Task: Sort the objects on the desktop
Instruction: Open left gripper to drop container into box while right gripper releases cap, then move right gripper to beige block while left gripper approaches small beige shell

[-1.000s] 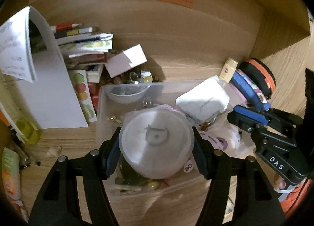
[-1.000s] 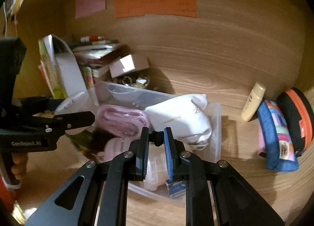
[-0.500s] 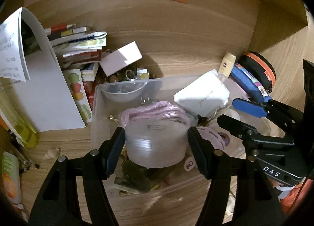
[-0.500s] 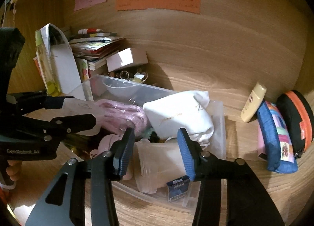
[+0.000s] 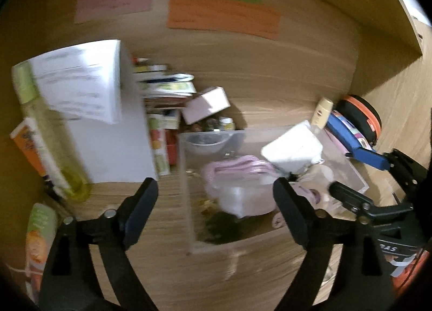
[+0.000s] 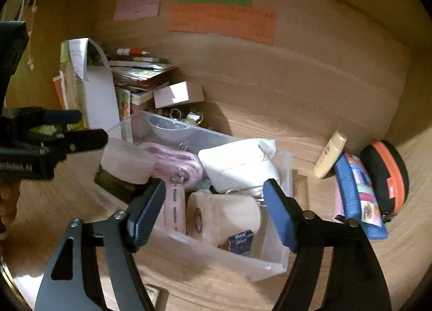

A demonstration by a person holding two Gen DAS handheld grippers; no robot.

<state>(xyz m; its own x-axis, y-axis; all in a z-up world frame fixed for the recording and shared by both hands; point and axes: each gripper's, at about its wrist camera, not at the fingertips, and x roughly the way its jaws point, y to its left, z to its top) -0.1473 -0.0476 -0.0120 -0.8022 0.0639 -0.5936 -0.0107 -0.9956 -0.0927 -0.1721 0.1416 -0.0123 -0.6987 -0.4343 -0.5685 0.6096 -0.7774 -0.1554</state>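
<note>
While we look down over the clear plastic bin (image 6: 272, 262) on the wooden counter (image 6: 310, 127), both claws stand wide with nothing between their pads. Our left claw (image 5: 216, 203) has just been opening; the white round container (image 5: 237, 200) now lies in the bin among the other things, tipped over a dark green item, blurred in the left view. Our right claw (image 6: 213, 214) has also just been opening, and it hangs above the bin's near end, over a pale roll (image 6: 226, 214) and a small blue box (image 6: 240, 241).

Inside the bin we also see a pink cord bundle (image 6: 178, 160) near the middle and a white pouch (image 6: 240, 165) toward the right side. Right of the bin, a cream tube (image 6: 330, 154) leans beside a blue patterned case (image 6: 356, 197) and a black and orange case (image 6: 388, 173). Behind the bin sits a small cardboard box (image 6: 178, 95), with stacked books (image 6: 140, 73) to its left.
</note>
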